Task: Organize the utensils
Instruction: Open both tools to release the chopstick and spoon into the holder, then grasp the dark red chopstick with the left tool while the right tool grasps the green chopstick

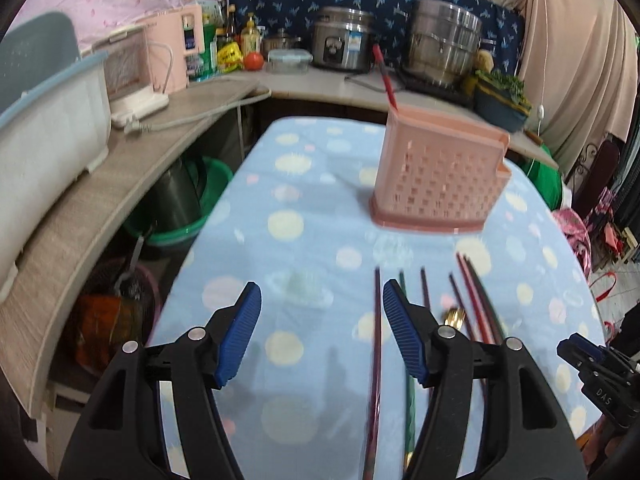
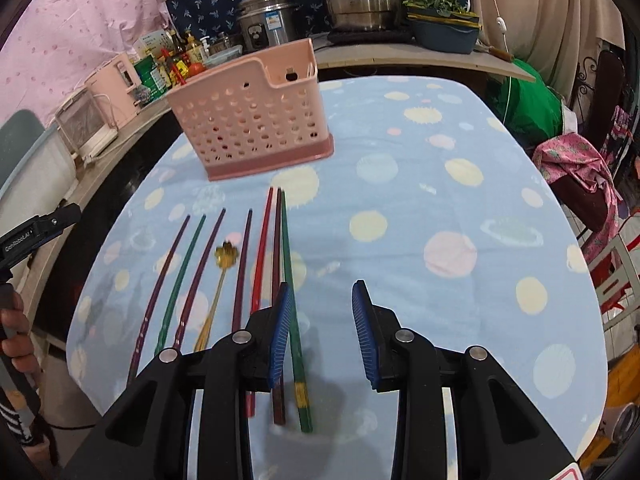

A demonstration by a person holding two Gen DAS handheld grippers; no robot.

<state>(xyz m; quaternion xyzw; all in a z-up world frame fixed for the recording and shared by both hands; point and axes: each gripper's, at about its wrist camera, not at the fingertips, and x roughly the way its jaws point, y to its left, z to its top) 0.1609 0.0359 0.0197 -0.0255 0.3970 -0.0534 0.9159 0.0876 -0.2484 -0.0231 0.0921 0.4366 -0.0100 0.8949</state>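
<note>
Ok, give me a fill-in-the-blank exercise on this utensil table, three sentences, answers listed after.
1. The perforated plastic utensil basket standing on the dotted blue tablecloth is ____ in colour.
2. Among the long loose chopsticks lies one small flower-shaped spoon coloured ____.
3. Both the left tool and the right tool have their blue pads ____, gripping nothing.

Missing words: pink; gold; open
</note>
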